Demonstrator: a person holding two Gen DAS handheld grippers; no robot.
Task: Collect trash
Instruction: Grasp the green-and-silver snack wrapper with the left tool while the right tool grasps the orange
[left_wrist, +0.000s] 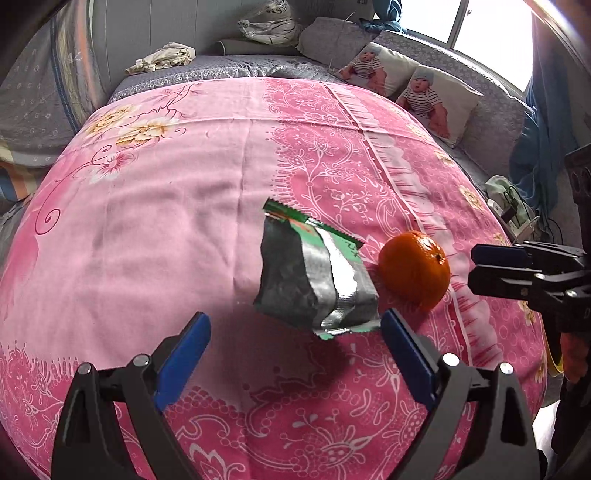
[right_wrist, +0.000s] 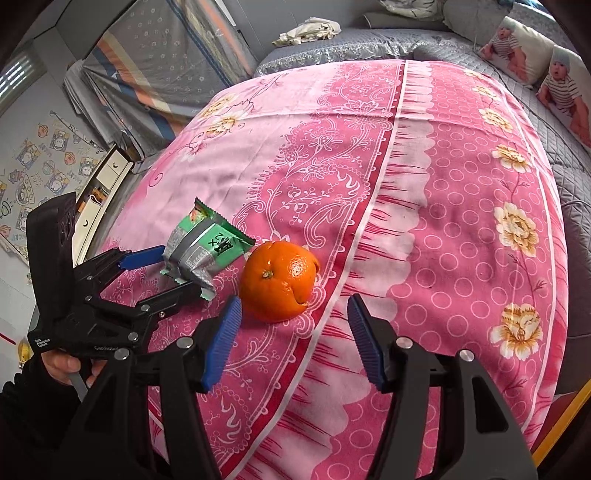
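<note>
A torn silver and green snack wrapper (left_wrist: 314, 273) lies on the pink floral bedsheet (left_wrist: 166, 206), with a whole orange (left_wrist: 413, 269) just to its right. My left gripper (left_wrist: 295, 332) is open wide, and the wrapper's near end sits between its blue fingertips without being pressed. In the right wrist view the left gripper (right_wrist: 177, 271) straddles the wrapper (right_wrist: 207, 247) from the left. My right gripper (right_wrist: 295, 328) is open, and the orange (right_wrist: 279, 280) lies just beyond its tips, closer to the left finger. From the left wrist camera the right gripper (left_wrist: 476, 266) appears right of the orange.
Two baby-print pillows (left_wrist: 406, 88) and a grey quilt (left_wrist: 229, 68) lie beyond the sheet. A crumpled cloth (left_wrist: 162, 57) rests at the back. Folded bedding (right_wrist: 155, 74) leans at the far left. Cables and a charger (left_wrist: 509, 214) sit off the bed's right edge. A hand (right_wrist: 62, 365) holds the left gripper.
</note>
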